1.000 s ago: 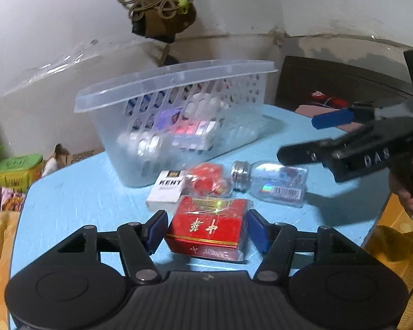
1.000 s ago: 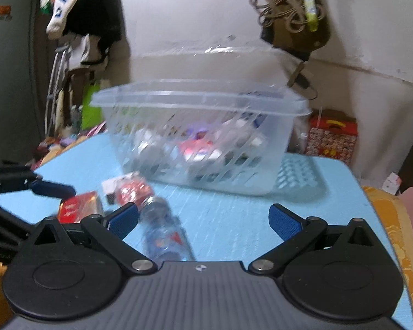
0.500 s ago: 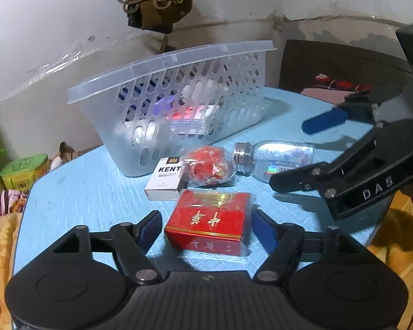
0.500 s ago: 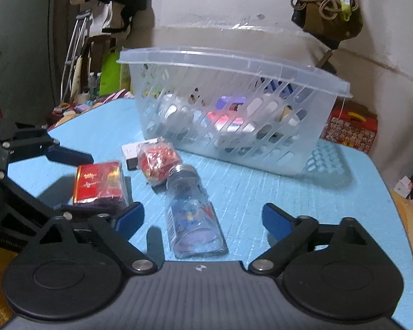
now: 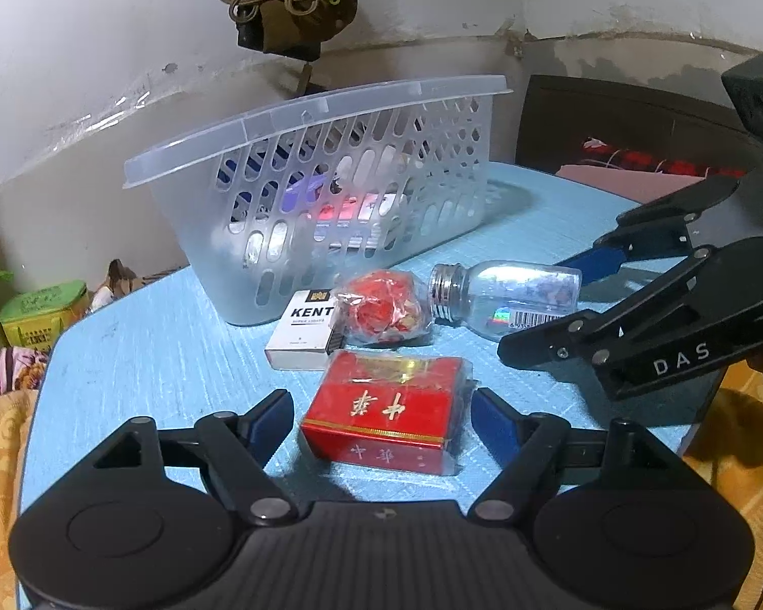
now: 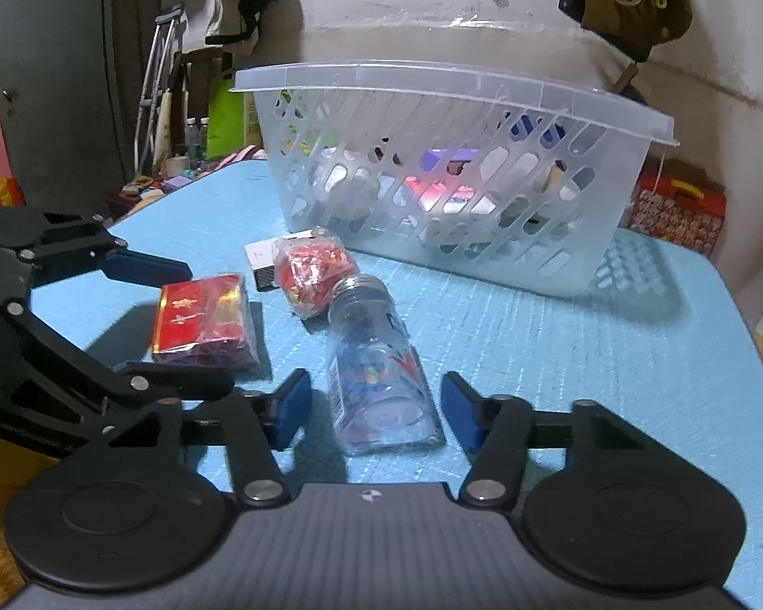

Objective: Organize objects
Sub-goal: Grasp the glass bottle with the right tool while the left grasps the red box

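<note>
Red cellophane-wrapped box (image 5: pixel 389 414) lies flat on the blue table (image 5: pixel 152 356) in the left wrist view, bracketed by the left gripper (image 5: pixel 381 419), whose blue pads stand apart, one on each side, neither quite touching the wrapper. Just beyond it sit a white KENT pack (image 5: pixel 302 330), a crinkled red packet (image 5: pixel 384 310) and a clear bottle (image 5: pixel 508 297) on its side, with the slotted plastic basket (image 5: pixel 330 117) behind them, already holding several items. The right gripper (image 5: pixel 559 305) reaches in from the right toward the bottle.

From the right wrist view, the bottle (image 6: pixel 376 381) lies lengthwise between the right gripper's (image 6: pixel 376 409) spread fingers, cap pointing toward the basket (image 6: pixel 458 81); the pads are clear of the glass. The red box (image 6: pixel 203 317) is off to the left, inside the left gripper's (image 6: pixel 183 325) open fingers.

I'd worry about the bottle: round and smooth, it could roll or squirt out if the pads close off-centre. The box's slick wrapper may slip, and the two tools work close enough to collide.
</note>
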A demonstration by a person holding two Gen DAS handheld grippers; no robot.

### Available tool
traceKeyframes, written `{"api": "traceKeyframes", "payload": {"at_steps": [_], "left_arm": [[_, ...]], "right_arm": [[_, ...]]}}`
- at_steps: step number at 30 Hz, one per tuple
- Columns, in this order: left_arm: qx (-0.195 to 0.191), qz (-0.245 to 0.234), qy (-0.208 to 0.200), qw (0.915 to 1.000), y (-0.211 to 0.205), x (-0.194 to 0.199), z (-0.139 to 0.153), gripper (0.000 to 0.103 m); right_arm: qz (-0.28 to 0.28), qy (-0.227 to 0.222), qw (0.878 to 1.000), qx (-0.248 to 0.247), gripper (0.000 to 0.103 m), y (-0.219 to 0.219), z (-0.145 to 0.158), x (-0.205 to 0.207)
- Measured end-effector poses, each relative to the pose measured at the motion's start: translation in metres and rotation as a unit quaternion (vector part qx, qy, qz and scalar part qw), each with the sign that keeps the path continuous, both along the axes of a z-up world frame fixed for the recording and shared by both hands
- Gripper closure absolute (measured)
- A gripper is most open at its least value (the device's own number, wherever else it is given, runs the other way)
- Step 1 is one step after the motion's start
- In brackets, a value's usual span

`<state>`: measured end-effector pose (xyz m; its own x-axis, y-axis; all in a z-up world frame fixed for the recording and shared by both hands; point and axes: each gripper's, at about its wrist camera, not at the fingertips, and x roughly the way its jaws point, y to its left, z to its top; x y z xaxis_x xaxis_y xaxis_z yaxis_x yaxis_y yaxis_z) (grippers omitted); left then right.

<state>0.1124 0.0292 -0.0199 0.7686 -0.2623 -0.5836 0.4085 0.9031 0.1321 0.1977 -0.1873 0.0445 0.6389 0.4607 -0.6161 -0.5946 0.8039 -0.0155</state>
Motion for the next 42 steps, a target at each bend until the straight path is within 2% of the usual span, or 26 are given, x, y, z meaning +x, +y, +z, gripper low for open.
{"api": "traceKeyframes", "payload": {"at_steps": [1, 3, 6, 11, 18, 30, 40, 42], "left_arm": [[-0.004, 0.001, 0.003, 1.0000, 0.001, 0.001, 0.000, 0.023], [-0.020, -0.005, 0.015, 0.9997, 0.004, 0.002, 0.001, 0.037], [-0.020, 0.002, 0.003, 0.9998, 0.005, 0.000, 0.004, 0.037], [-0.040, -0.001, -0.024, 0.9989, 0.009, -0.006, 0.013, 0.037], [-0.043, 0.002, -0.024, 0.9988, 0.010, -0.004, 0.014, 0.037], [-0.042, 0.004, -0.022, 0.9989, 0.011, -0.003, 0.013, 0.037], [-0.045, 0.004, -0.023, 0.9987, 0.012, -0.003, 0.014, 0.037], [-0.045, 0.004, -0.023, 0.9987, 0.012, -0.004, 0.014, 0.037]], "right_arm": [[0.000, 0.000, 1.000, -0.001, 0.056, -0.001, 0.001, 0.000], [0.000, 0.005, 1.000, 0.001, 0.056, -0.003, 0.002, 0.000], [-0.003, 0.006, 1.000, 0.007, 0.056, -0.007, 0.005, 0.000], [-0.022, -0.017, 0.999, 0.040, 0.058, -0.022, 0.022, 0.001], [-0.041, -0.023, 0.996, 0.071, 0.060, -0.039, 0.033, 0.006], [-0.016, 0.019, 1.000, 0.018, 0.060, -0.021, 0.012, 0.008], [-0.011, 0.022, 1.000, 0.007, 0.059, -0.015, 0.005, 0.007], [-0.013, 0.017, 1.000, 0.004, 0.053, -0.013, 0.005, 0.007]]}}
